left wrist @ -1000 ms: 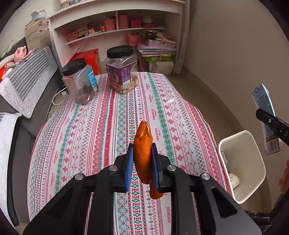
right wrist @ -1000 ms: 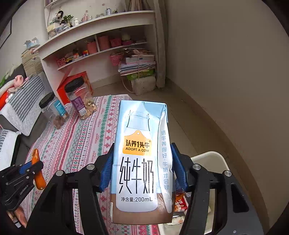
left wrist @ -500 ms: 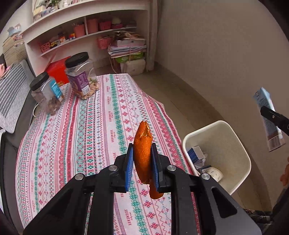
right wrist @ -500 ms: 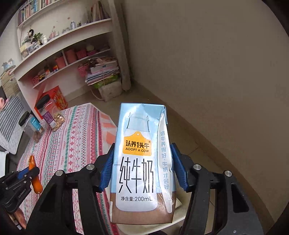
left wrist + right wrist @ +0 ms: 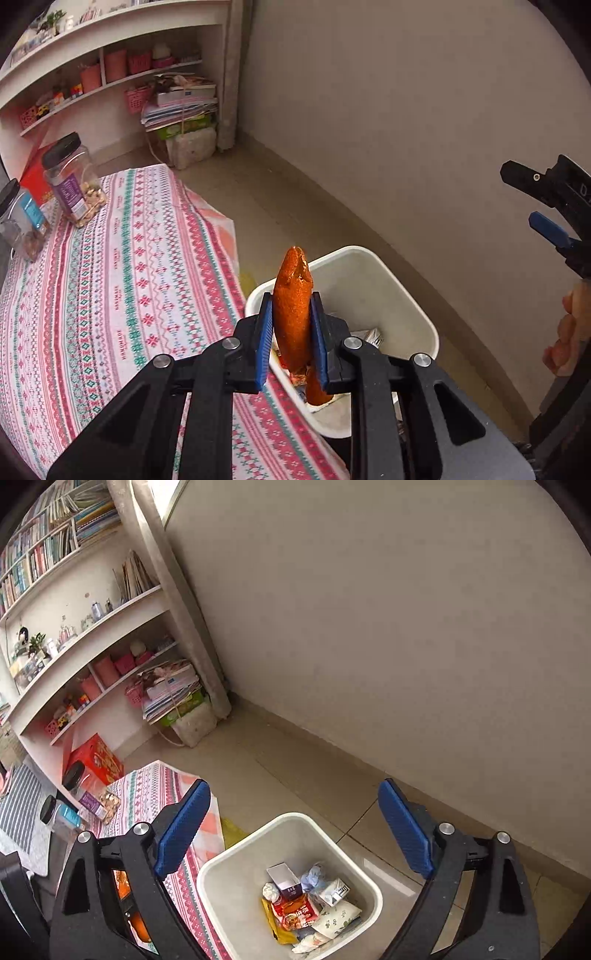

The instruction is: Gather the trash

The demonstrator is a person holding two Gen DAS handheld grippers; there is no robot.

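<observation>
The left claw (image 5: 291,341) was clamped on an orange peel strip (image 5: 293,314), with the blue pads pressed against both of its flat sides. The right claw (image 5: 293,830) stood wide apart and empty, directly above the white trash bin (image 5: 221,904).

**Position of the item.** The peel strip was held in the air over the near rim of the trash bin (image 5: 369,258), beside the edge of the patterned tabletop (image 5: 129,295). The bin stood on the floor against the tabletop edge and contained cartons, wrappers and crumpled paper.

**Orientation.** The long axis of the strip ran nearly upright in the left wrist view, across the clamping direction. The narrow torn tip pointed up and away from the claw. The lower end hung below the pads and curled slightly to the right.

**Risks from this state (judgement).**
- Release over the rim: the strip appeared to sit above the near wall of the bin, not its centre. Opening here could let it strike the rim and fall to the floor or onto the cloth.
- Adhesion: a moist peel may cling to one pad and drop late or off line.
- Collision: both claws occupied the space over the bin. A forward move of the left claw could meet the right one unless the latter withdrew.
</observation>
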